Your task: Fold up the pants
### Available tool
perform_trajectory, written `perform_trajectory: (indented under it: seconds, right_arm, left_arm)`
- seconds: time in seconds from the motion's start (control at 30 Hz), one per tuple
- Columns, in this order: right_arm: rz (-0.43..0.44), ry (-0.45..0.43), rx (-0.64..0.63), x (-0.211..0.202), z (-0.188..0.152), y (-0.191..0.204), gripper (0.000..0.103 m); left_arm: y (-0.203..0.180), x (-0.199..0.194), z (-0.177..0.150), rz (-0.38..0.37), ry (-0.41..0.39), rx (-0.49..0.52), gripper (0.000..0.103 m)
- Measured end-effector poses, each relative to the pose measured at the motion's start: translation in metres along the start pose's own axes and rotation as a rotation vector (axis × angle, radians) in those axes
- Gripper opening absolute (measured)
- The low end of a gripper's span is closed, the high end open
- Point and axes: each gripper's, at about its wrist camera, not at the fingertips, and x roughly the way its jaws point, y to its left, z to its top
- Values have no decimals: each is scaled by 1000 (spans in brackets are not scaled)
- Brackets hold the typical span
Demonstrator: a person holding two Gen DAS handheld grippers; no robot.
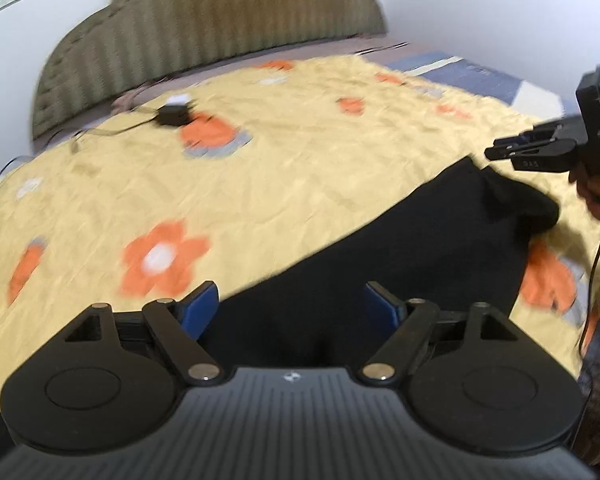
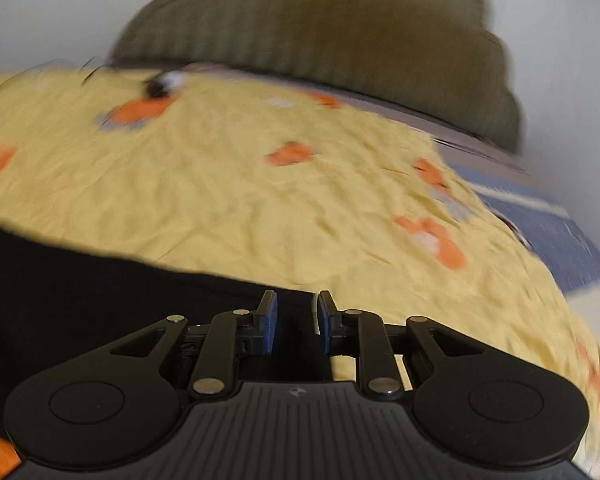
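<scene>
Black pants (image 1: 400, 248) lie spread on a yellow bedspread with orange flowers (image 1: 220, 184). My left gripper (image 1: 290, 306) is open, its blue pads wide apart over the near part of the pants, with nothing between them. My right gripper (image 2: 296, 320) hovers over the pants' edge (image 2: 100, 300) with its blue pads a narrow gap apart and empty. It also shows in the left wrist view (image 1: 496, 152), above the bunched far end of the pants, held by a hand. Both views are motion-blurred.
A green ribbed headboard (image 1: 220, 20) stands at the back against white walls. A small black device with a cable (image 1: 174, 114) lies on the bedspread near the headboard. A blue and white sheet (image 2: 560, 232) shows at the bed's right side.
</scene>
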Motion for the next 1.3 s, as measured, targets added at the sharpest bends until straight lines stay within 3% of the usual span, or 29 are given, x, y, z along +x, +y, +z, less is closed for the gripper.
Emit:
perform_trajectory:
  seconds: [0.13, 0.17, 0.23, 0.37, 0.47, 0.57, 0.6, 0.63, 0.67, 0.73, 0.8, 0.87, 0.97, 1.07, 1.2, 1.3]
  right_arm:
    - [-49, -56, 333, -26, -23, -34, 28]
    - [-26, -80, 388, -34, -33, -39, 28]
    - [-7, -89, 449, -44, -51, -44, 29]
    - [30, -43, 507, -41, -73, -56, 29]
    - [89, -21, 481, -24, -60, -65, 30]
    - [145, 63, 482, 10, -50, -74, 32]
    - [209, 108, 486, 23, -51, -78, 33]
    - [263, 89, 491, 26, -53, -81, 47]
    - [327, 91, 513, 30, -54, -87, 53]
    - [414, 66, 548, 34, -57, -90, 52]
    - [336, 38, 417, 29, -54, -72, 26]
    - [198, -1, 252, 18, -52, -46, 12]
    - [57, -71, 24, 1, -53, -8, 5]
    - [-9, -129, -99, -8, -55, 19, 5]
    - [-250, -260, -413, -24, -63, 62, 5]
    - [-328, -328, -534, -31, -64, 79, 5]
  left_arm:
    - [-22, 32, 21, -115, -15, -11, 77]
    - [-26, 42, 25, -152, 2, -26, 77]
    - [-37, 57, 30, -160, 6, -22, 77]
    - [-62, 85, 42, -120, 5, 73, 72]
    - [-86, 96, 48, -112, -10, 143, 72]
    - [-101, 102, 50, -129, -22, 196, 72]
    - [-104, 104, 51, -131, -25, 209, 72]
    - [-106, 107, 51, -128, -25, 223, 72]
    - [-106, 110, 52, -121, -24, 229, 72]
    - [-105, 116, 52, -122, -22, 229, 72]
    - [-102, 121, 53, -105, -23, 217, 72]
    - [-101, 125, 54, -104, -22, 212, 72]
    - [-105, 126, 56, -84, -43, 246, 72]
    - [-111, 127, 57, -78, -62, 281, 72]
    - [-113, 119, 56, -64, -124, 339, 78]
    - [-110, 119, 57, -54, -138, 345, 79]
